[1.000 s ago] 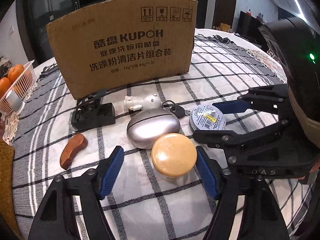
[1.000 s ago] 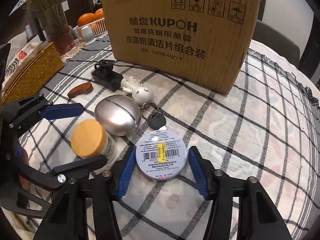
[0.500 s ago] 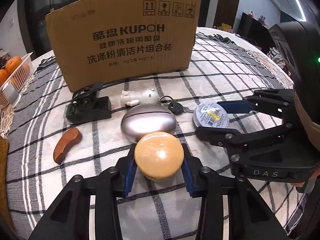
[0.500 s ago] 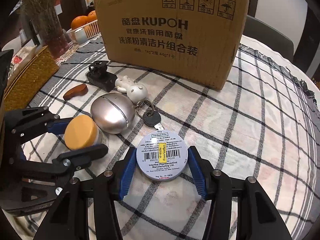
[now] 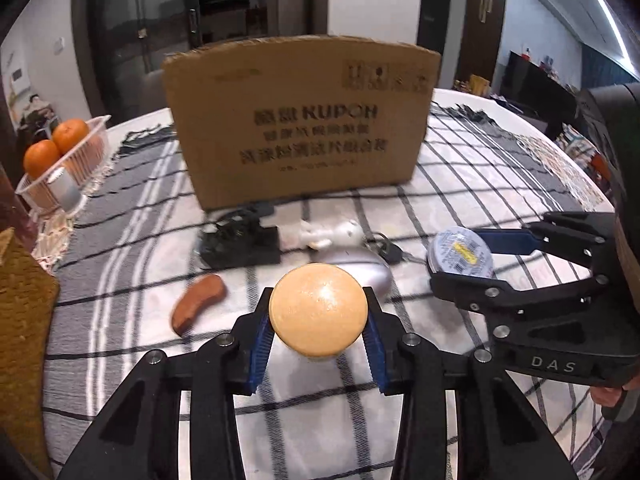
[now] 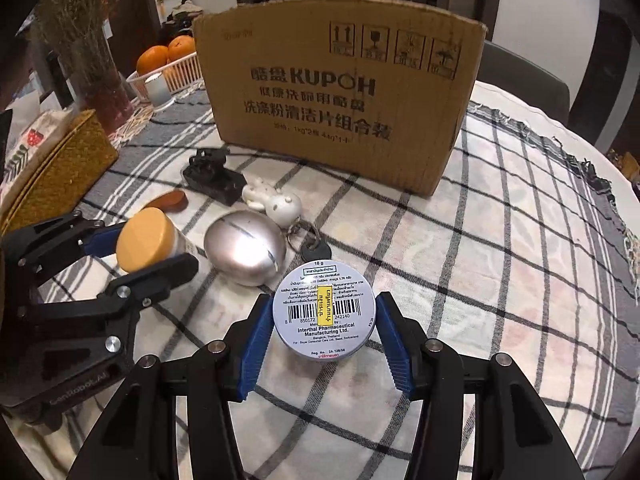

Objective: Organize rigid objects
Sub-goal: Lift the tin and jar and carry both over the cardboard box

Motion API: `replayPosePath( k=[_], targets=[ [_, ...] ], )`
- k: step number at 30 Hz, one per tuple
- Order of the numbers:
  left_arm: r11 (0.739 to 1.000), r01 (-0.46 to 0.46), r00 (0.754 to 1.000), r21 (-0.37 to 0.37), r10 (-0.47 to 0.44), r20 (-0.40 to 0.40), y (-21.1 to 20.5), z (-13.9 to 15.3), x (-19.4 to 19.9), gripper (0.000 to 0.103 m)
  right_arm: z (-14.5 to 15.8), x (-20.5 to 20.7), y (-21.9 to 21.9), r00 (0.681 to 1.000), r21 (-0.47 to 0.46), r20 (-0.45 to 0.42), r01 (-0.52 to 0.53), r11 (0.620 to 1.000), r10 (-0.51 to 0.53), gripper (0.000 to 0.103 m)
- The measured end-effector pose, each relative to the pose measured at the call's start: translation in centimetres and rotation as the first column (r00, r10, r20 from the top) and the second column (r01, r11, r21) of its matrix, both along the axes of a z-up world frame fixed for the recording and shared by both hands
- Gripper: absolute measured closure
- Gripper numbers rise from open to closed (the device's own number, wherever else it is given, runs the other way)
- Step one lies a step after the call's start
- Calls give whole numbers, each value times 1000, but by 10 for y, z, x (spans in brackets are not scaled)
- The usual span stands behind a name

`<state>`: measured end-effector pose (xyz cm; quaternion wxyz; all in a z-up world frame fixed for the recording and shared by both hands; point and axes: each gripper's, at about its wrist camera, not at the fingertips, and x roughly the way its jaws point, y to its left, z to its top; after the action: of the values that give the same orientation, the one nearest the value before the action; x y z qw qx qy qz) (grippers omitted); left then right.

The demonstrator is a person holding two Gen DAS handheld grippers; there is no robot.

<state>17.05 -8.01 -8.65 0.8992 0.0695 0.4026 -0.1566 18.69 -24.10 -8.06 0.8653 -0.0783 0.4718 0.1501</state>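
The left gripper (image 5: 318,330) has just squeezed shut on the little jar with the tan lid (image 5: 318,314). A second ago its blue pads stood wide on both sides of the jar. Now they press on it, and the jar looks lifted a bit off the tabletop (image 5: 320,432), in front of the big cardboard box (image 5: 300,120). The silver egg-shaped case (image 6: 244,252) that sat right beside the jar is still down, in front of the box.

The right gripper (image 6: 324,330) holds the round flat tin (image 6: 324,312) tight between its pads, just as it did before. The tin is also in front of the box, a bit to the right of the silver case.

So both grippers now have one thing each. I think the next job is to carry them to the box.
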Motion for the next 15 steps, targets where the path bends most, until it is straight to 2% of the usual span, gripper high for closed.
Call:
replayPosePath(
  k=[15],
  targets=[
    [998, -38, 995, -48, 42, 89, 17, 49, 20, 63, 45, 11, 8, 991, 55, 94, 87, 995, -92, 50]
  ],
)
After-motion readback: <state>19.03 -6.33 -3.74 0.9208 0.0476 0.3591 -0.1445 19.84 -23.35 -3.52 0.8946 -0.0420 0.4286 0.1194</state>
